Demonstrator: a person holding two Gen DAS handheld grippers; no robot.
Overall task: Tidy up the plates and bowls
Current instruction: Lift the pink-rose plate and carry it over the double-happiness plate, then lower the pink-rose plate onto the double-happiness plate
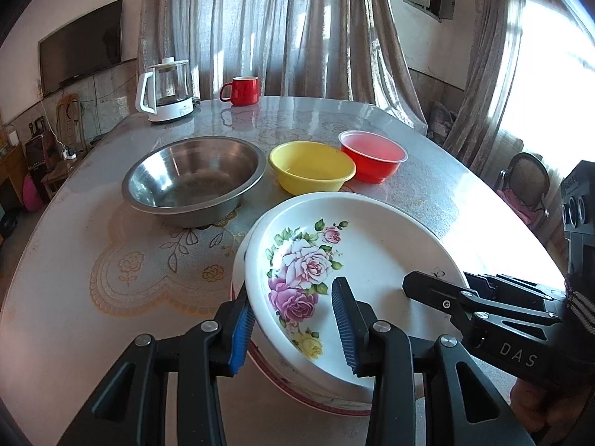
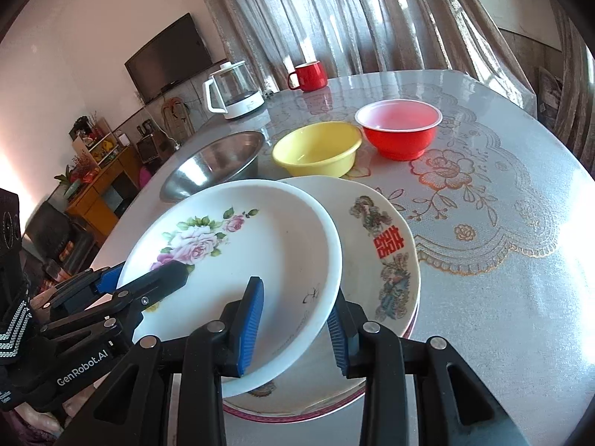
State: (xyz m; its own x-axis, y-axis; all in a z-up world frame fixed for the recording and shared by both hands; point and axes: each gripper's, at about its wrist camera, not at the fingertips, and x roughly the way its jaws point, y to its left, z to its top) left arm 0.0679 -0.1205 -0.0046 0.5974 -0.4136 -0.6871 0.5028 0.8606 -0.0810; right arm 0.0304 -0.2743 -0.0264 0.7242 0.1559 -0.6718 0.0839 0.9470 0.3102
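Observation:
A white rose-pattern plate (image 1: 372,256) (image 2: 260,238) lies tilted on a second plate with a red emblem (image 2: 386,245), whose pink rim shows beneath (image 1: 297,390). My left gripper (image 1: 293,319) is open, one blue pad on each side of the rose plate's left rim. My right gripper (image 2: 297,323) is open, straddling its right rim; it also shows in the left wrist view (image 1: 446,290). Behind stand a steel bowl (image 1: 193,178) (image 2: 212,163), a yellow bowl (image 1: 310,165) (image 2: 316,148) and a red bowl (image 1: 372,156) (image 2: 399,126).
A glass kettle (image 1: 165,89) (image 2: 234,89) and a red mug (image 1: 241,90) (image 2: 308,71) stand at the table's far edge. The round table (image 1: 93,230) (image 2: 502,223) has a lace-pattern cover. A chair (image 1: 528,182) stands on the right.

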